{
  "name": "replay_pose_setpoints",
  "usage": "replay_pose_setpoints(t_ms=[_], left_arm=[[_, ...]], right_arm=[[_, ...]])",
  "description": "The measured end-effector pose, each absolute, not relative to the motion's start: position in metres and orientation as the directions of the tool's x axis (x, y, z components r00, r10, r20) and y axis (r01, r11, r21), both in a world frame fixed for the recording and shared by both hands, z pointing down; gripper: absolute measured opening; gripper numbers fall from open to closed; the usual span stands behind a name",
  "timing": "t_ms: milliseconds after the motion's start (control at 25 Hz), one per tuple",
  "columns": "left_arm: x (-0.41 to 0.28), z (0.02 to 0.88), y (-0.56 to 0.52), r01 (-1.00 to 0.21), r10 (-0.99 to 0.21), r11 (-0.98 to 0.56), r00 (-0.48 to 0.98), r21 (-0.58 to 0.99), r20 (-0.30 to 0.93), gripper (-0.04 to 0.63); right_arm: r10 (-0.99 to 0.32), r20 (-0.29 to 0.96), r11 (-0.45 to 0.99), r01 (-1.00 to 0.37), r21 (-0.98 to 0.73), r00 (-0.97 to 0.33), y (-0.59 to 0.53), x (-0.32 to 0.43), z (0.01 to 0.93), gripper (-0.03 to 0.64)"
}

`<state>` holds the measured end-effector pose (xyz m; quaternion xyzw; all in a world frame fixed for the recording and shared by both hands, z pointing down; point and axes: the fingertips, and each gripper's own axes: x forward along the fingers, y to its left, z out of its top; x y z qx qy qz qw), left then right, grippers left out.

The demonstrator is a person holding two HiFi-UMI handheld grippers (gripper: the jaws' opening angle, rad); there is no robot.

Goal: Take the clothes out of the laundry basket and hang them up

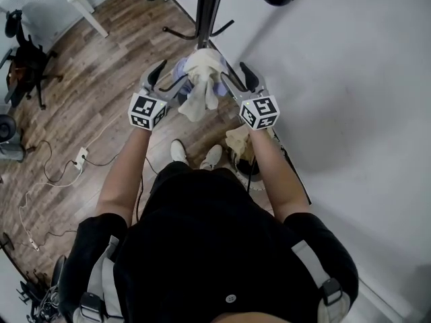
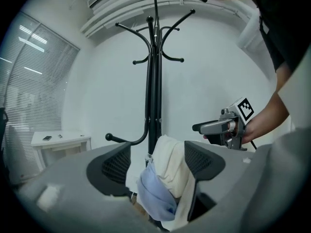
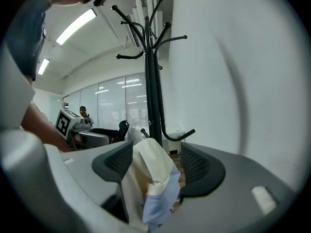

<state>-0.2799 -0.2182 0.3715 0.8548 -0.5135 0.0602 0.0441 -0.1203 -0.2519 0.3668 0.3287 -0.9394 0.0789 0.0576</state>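
The bundled garment (image 1: 202, 79), cream cloth with a pale blue part beneath, sits bunched on a low hook of the black coat rack (image 1: 209, 5) and droops down its front. It lies between the two grippers. The left hand-held gripper (image 1: 168, 76) has its jaws spread with the bundle in the gap, and cloth lies against one pad without being pinched. The right hand-held gripper (image 1: 237, 76) is also spread around the cloth, gripping nothing. Below the right forearm more cream cloth (image 1: 237, 138) shows in what seems to be the laundry basket (image 1: 248, 163), so there is probably more to hang. The main risk is the hang itself: the garment is wadded on the hook, not draped, so it could slide off to the wooden floor (image 1: 101, 66). A fold snagging on a ribbed pad as either gripper pulls away could drag the bundle off.
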Motion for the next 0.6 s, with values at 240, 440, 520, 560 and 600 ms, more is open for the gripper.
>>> replay_pose_setpoints(t_ms=[240, 440, 520, 560, 600], left_arm=[[-0.263, 0.318, -0.192, -0.829, -0.825, -0.559, 0.558, 0.011, 0.089, 0.486], [-0.237, 0.281, -0.184, -0.755, -0.755, -0.656, 0.656, -0.006, 0.003, 0.492], [-0.21, 0.276, -0.185, -0.705, -0.705, -0.709, 0.709, 0.012, -0.006, 0.492], [-0.194, 0.274, -0.186, -0.678, -0.679, -0.735, 0.735, 0.024, -0.01, 0.492], [-0.178, 0.273, -0.187, -0.65, -0.651, -0.759, 0.759, 0.035, -0.014, 0.492]], right_arm=[[-0.587, 0.085, 0.802, -0.592, -0.078, -0.805, -0.216, -0.118, 0.314, 0.48], [-0.699, 0.082, 0.712, -0.702, -0.023, -0.711, -0.189, -0.092, 0.285, 0.506], [-0.754, 0.082, 0.652, -0.758, -0.026, -0.651, -0.184, -0.068, 0.281, 0.508], [-0.781, 0.082, 0.619, -0.785, -0.033, -0.619, -0.181, -0.054, 0.281, 0.507], [-0.806, 0.083, 0.584, -0.81, -0.041, -0.586, -0.179, -0.039, 0.281, 0.506]])
